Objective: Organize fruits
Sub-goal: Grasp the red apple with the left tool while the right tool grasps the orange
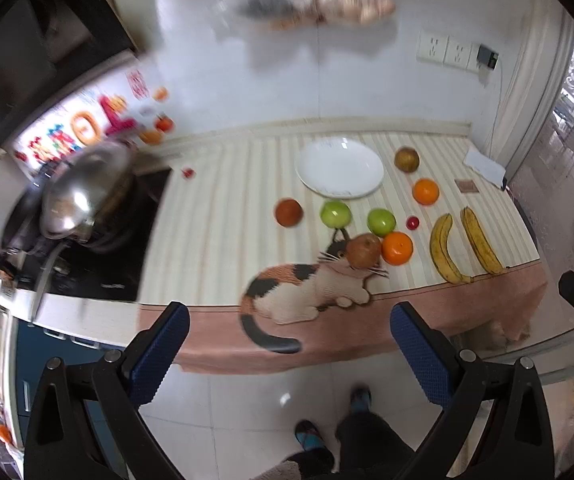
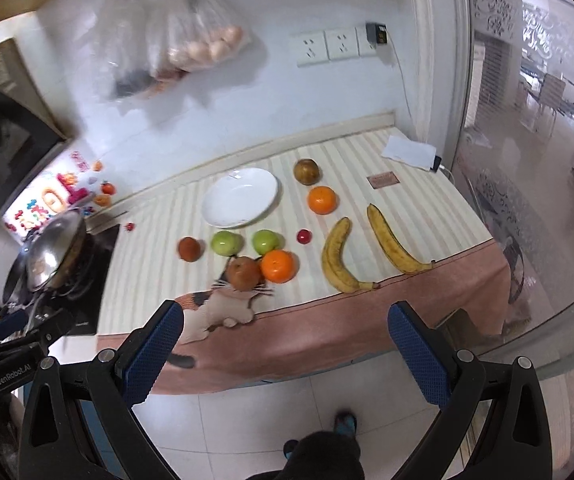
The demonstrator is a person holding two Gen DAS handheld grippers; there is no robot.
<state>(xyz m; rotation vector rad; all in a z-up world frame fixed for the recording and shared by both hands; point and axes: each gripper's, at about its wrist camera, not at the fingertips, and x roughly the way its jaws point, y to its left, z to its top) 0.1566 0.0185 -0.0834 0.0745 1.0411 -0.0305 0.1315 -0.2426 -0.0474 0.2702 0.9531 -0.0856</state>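
Fruits lie loose on a striped cloth (image 2: pixel 367 160) over the counter, none on the white plate (image 2: pixel 240 197) that sits toward the wall. Just in front of the plate are two green apples (image 2: pixel 227 242) side by side, a dark reddish fruit (image 2: pixel 189 248) left of them and a small red fruit (image 2: pixel 304 236) to their right. Nearer the counter edge a brown pear-like fruit (image 2: pixel 244 273) touches an orange (image 2: pixel 278 266), both beside a cat picture (image 1: pixel 307 292) on the cloth. Right of the plate lie another brownish fruit (image 2: pixel 307 171) and a second orange (image 2: pixel 322 199), then two bananas (image 2: pixel 339 258) lying apart. A steel pan lid (image 1: pixel 83 190) rests on the stove at the left; bags (image 2: pixel 191 40) hang on the wall above. The left gripper (image 1: pixel 289 344) and right gripper (image 2: pixel 287 344) both hover off the counter edge, over the floor, fingers spread wide and holding nothing. Nothing lies between them and the fruit.
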